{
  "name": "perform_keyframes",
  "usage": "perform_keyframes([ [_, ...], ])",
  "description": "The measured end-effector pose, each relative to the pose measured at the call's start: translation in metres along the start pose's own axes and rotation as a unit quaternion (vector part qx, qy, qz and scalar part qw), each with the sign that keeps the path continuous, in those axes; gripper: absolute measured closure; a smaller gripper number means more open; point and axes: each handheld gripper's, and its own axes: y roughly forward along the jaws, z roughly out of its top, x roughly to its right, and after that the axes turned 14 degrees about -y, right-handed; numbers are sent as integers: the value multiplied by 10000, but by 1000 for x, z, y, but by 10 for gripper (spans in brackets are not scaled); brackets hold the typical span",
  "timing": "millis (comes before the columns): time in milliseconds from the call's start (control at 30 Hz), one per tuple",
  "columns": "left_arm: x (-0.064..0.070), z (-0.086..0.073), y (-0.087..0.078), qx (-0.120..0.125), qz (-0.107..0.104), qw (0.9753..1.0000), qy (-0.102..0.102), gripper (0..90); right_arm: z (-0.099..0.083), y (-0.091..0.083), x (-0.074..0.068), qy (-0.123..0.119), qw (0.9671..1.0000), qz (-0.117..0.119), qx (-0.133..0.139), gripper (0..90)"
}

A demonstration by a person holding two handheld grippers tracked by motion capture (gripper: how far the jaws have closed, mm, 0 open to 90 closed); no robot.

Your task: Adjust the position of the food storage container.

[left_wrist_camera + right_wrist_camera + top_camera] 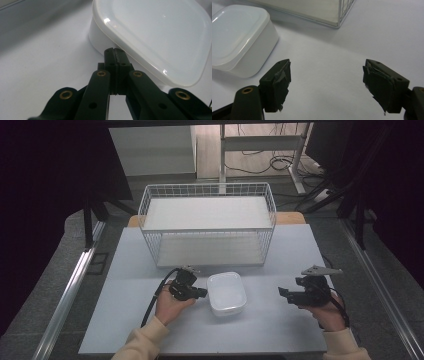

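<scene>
Left tool [115, 53] pressed against the lidded white container [226, 293]; right tool [287, 294] waiting, jaws wide apart.

Left tool: jaws together, nothing between them, tips touching the container's side wall just under the lid rim. Judged a nudge or steadying contact, not a grip. Right tool: empty, held off to the container's right, well apart from it, pointing toward it, probably ready to take the opposite side. Container sits near the middle of the pale grey worktop [125, 320], lid on, just in front of the white wire basket [207, 222], a likely destination. Beyond: dark curtains, desk legs, loose cables on the floor.
</scene>
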Motion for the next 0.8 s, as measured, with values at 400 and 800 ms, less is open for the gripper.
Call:
perform_keyframes([
  [400,-3,-1,-9,168,-32,9998,51,899,1,0,-2,-10,10000,-13,3,221],
  [800,-3,-23,-60,995,98,9949,-161,438,6,1,-8,-117,9999,73,102,220],
])
